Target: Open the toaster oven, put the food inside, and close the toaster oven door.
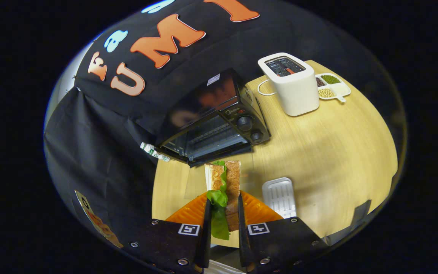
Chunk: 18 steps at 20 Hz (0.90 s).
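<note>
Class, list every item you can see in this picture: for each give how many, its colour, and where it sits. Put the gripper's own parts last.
toaster oven: one, black, door open, on the table just beyond the sandwich
sandwich: one, brown bread with green lettuce, between the fingers
pop-up toaster: one, white, beyond the toaster oven
divided dish: one, white, holding green, dark and pale beans, beside the pop-up toaster
small tray: one, white, ribbed, beside the fingers
table: one, light wood
gripper: one, its two fingers pressing the sandwich from both sides
</note>
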### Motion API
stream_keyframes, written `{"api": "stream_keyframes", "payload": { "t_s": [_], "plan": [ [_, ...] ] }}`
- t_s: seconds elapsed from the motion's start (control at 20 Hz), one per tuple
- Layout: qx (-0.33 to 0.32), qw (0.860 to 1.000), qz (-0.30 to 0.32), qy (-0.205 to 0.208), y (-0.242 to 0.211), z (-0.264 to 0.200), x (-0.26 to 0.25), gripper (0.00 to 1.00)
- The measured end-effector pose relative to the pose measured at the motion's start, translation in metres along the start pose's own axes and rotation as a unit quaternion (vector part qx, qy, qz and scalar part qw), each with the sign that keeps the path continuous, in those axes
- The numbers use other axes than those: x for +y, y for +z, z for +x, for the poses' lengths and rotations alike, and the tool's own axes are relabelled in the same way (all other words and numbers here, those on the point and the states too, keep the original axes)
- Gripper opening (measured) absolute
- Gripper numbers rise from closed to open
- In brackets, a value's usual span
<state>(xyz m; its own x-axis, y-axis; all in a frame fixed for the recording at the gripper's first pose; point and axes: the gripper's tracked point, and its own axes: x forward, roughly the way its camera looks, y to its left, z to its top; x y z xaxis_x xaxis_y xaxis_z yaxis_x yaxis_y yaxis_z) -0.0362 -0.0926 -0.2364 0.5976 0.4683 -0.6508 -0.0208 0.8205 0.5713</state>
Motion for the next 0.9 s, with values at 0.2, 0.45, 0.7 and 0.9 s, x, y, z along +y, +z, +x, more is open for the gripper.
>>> {"api": "stream_keyframes", "payload": {
  "t_s": [0.2,0.45,0.7,0.9],
  "plan": [
    [-0.062,0.995,0.073,0.025,0.005,0.047,0.027,0.31],
    [-0.123,0.979,0.159,0.037,0.01,0.088,0.047,0.31],
    [-0.201,0.946,0.252,0.017,0.037,0.134,0.041,0.31],
    [-0.253,0.913,0.32,-0.022,0.05,0.159,0.023,0.31]
  ]
}}
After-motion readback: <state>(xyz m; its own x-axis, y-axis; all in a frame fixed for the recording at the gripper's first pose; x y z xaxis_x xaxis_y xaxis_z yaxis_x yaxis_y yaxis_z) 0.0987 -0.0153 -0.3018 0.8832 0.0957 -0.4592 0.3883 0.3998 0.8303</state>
